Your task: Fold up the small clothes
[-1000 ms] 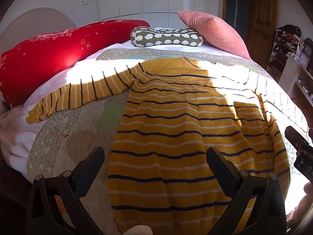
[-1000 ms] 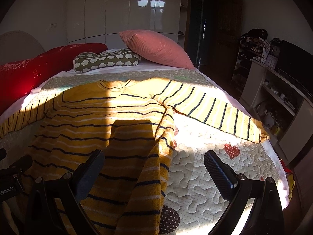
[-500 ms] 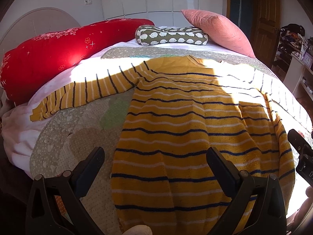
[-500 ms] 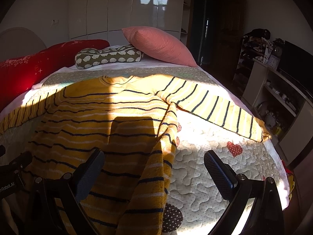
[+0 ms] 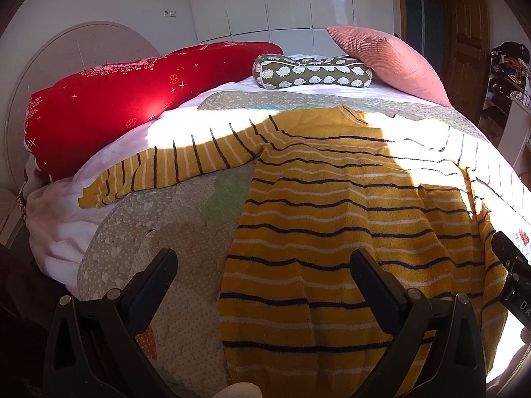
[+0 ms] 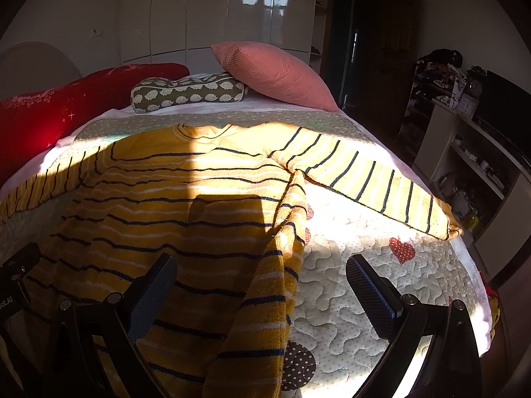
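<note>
A yellow sweater (image 5: 348, 219) with navy and white stripes lies flat on the bed, neck far, hem near, both sleeves spread out sideways. It also shows in the right wrist view (image 6: 186, 212), its right edge folded up in a ridge. My left gripper (image 5: 262, 275) is open and empty above the hem's left corner. My right gripper (image 6: 260, 275) is open and empty above the hem's right edge. Part of the right gripper shows at the left view's right edge (image 5: 512, 275).
The sweater rests on a quilted bedspread (image 6: 358, 285). A red bolster (image 5: 132, 99), a green patterned cushion (image 5: 312, 73) and a pink pillow (image 5: 385, 56) lie at the bed's far end. Shelves (image 6: 471, 165) stand right of the bed.
Both grippers have drifted slightly back and to the left over the hem; the sweater has not moved. Jaws stay open.
</note>
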{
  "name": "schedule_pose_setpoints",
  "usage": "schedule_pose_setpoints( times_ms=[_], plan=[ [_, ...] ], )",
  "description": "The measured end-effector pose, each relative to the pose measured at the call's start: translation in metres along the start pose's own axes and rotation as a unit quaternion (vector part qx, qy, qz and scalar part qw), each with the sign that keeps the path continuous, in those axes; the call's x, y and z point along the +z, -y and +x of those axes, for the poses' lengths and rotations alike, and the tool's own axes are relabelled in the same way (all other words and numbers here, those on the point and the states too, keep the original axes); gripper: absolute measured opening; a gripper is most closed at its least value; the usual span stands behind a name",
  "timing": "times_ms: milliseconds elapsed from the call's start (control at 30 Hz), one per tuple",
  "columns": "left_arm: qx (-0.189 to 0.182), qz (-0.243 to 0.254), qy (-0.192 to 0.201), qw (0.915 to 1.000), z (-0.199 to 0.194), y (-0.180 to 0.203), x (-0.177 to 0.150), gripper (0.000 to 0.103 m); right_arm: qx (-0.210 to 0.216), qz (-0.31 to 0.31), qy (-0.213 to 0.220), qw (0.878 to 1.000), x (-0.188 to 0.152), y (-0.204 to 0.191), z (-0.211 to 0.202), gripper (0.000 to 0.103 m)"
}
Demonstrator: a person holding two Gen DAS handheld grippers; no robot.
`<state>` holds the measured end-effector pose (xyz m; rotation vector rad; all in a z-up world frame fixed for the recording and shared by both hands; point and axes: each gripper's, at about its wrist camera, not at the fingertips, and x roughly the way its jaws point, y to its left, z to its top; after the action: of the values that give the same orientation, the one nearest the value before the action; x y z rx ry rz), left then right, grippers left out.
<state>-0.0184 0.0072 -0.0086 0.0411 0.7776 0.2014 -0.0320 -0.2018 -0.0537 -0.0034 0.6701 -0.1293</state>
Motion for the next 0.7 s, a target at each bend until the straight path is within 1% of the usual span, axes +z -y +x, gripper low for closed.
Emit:
schedule_pose_setpoints(
  times_ms=[700],
  plan=[
    [-0.005, -0.001, -0.007, 1.0000, -0.0013, -0.0007, -0.0024, 0.103, 0.000, -0.001, -0.008, 1.000, -0.0031, -0.0028, 0.0039, 0.103]
  ],
)
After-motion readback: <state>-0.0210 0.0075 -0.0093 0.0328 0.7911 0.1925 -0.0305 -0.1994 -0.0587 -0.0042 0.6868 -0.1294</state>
